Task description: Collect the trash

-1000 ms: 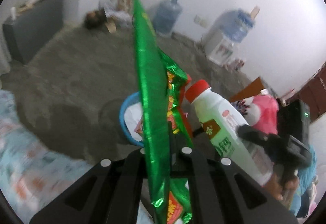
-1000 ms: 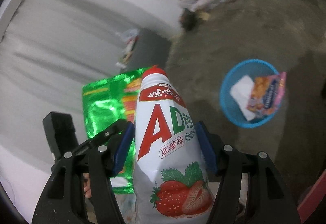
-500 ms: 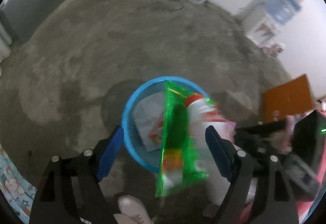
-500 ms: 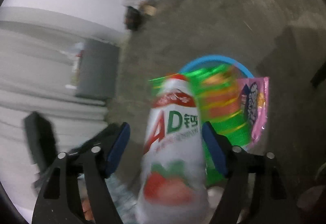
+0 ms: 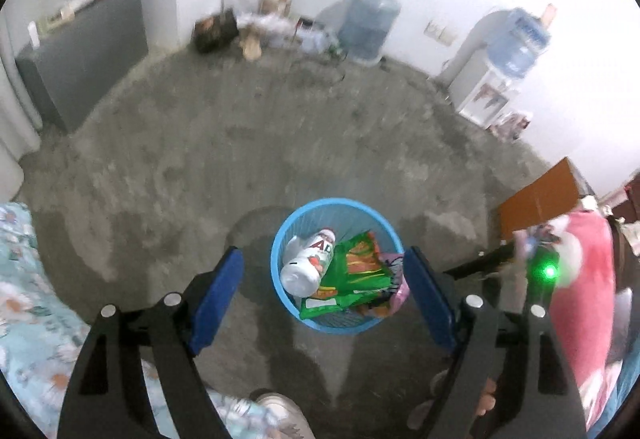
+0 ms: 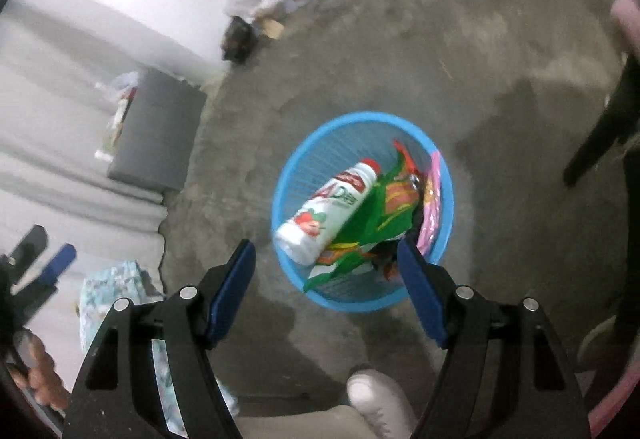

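A blue mesh trash basket (image 5: 286, 239) stands on the grey floor, seen from above in both wrist views (image 6: 304, 155). Inside lie a white AD drink bottle with a red cap (image 5: 310, 259) (image 6: 328, 205), a green snack bag (image 5: 348, 279) (image 6: 376, 217) and a pink wrapper (image 6: 432, 195). My left gripper (image 5: 324, 299) is open and empty above the basket. My right gripper (image 6: 326, 287) is open and empty above the basket's near rim.
A grey cabinet (image 5: 80, 51) stands at the left wall. Water jugs (image 5: 370, 23) and a dispenser (image 5: 492, 87) stand at the far wall. A brown board (image 5: 536, 199) and a pink cloth (image 5: 580, 271) lie to the right. A flowered cloth (image 5: 36, 299) and the person's shoe (image 6: 376, 399) are near.
The left gripper opened and dropped the green snack bag into the basket. The right gripper opened and dropped the bottle in. Both items now lie in the basket.
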{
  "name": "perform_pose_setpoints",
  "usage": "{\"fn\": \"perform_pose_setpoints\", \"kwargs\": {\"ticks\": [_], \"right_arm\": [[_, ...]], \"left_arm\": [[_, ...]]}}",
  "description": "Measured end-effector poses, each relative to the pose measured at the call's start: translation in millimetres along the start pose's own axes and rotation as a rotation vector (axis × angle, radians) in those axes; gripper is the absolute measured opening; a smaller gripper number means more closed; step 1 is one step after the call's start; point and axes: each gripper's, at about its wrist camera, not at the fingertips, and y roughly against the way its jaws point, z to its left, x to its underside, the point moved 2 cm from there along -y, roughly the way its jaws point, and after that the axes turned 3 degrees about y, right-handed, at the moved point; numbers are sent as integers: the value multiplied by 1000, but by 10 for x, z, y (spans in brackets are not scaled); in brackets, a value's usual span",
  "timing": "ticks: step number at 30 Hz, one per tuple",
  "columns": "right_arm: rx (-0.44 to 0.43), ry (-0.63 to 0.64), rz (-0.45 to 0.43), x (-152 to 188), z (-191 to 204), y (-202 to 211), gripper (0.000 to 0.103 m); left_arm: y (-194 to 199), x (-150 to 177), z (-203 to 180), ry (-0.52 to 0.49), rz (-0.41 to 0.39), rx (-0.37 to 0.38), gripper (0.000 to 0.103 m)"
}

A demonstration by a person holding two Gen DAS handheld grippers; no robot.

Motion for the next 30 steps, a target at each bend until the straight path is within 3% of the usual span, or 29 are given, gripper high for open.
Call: {"fn": "perform_pose_setpoints", "kwargs": {"ticks": [5, 8, 12, 14, 20, 22, 24, 27, 30], "right_arm": [[-10, 166, -66, 161, 526, 394, 72], [-17, 313, -139, 310, 1028, 754, 81], [-44, 497, -238, 670, 1620, 1286, 95], [-78, 571, -279, 871, 1817, 1494, 95], [-124, 760, -356, 1512, 2214, 1923, 95], [-152, 823, -358, 1747, 2289, 1987, 95], [-135, 911, -330, 1993, 2373, 1980, 95], [-101, 1029, -285, 2318, 2435, 1951, 95], [-64, 1141, -235, 2684, 2410, 1801, 95]], "left_arm": [[864, 281, -53, -42, -116, 13, 88], [1437, 522, -44, -42, -211, -3, 98], [2194, 940, 78, 41, -343, -47, 97], [2452, 1148, 155, 83, -398, -125, 98], [3044, 1980, 312, 160, -528, -512, 98], [3123, 2239, 325, 167, -538, -616, 98], [3144, 2463, 375, 197, -508, -673, 98], [3062, 2842, 514, 299, -397, -721, 97], [2965, 3178, 601, 392, -349, -736, 98]]}}
